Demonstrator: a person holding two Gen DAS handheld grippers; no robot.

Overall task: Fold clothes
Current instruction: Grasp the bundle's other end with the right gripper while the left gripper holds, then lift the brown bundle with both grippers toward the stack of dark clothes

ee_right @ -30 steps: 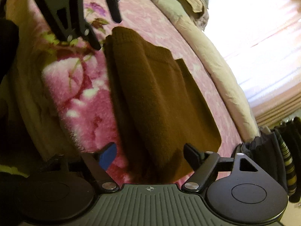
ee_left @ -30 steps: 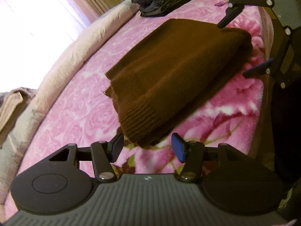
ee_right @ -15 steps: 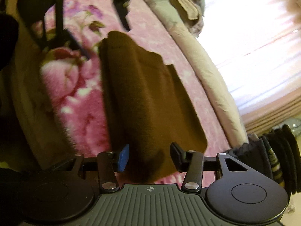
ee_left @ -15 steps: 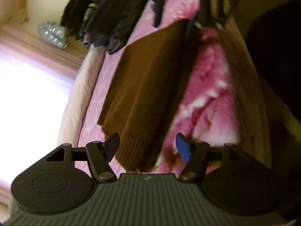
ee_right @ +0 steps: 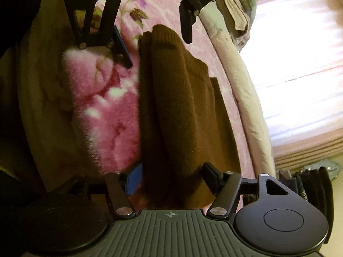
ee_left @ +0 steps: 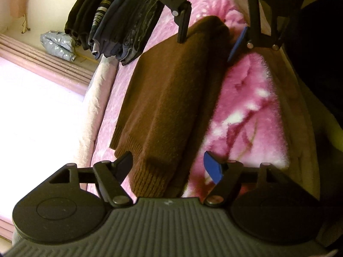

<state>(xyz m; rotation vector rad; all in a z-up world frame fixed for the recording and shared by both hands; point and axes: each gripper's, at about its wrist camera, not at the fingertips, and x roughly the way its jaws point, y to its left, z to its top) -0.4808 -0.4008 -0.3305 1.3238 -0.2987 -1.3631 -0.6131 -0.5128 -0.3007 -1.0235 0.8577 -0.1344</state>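
While the brown sweater (ee_left: 171,98) lies folded down the middle of the frame on the pink floral blanket (ee_left: 246,107), we see our left gripper (ee_left: 169,167) spread wide around its ribbed hem, not pinching. At the opposite end, our right gripper (ee_right: 171,177) also straddles it, jaws wide.

We hold the left gripper (ee_left: 168,167) low, jaws spread wide, one dark pad and one blue pad well apart. Our right gripper (ee_right: 171,178) faces it from the opposite end, jaws likewise parted. Each shows at the top of the other's view: left gripper (ee_right: 154,36), right gripper (ee_left: 209,36), both tilted downward, fingers apart, nothing pinched between them.
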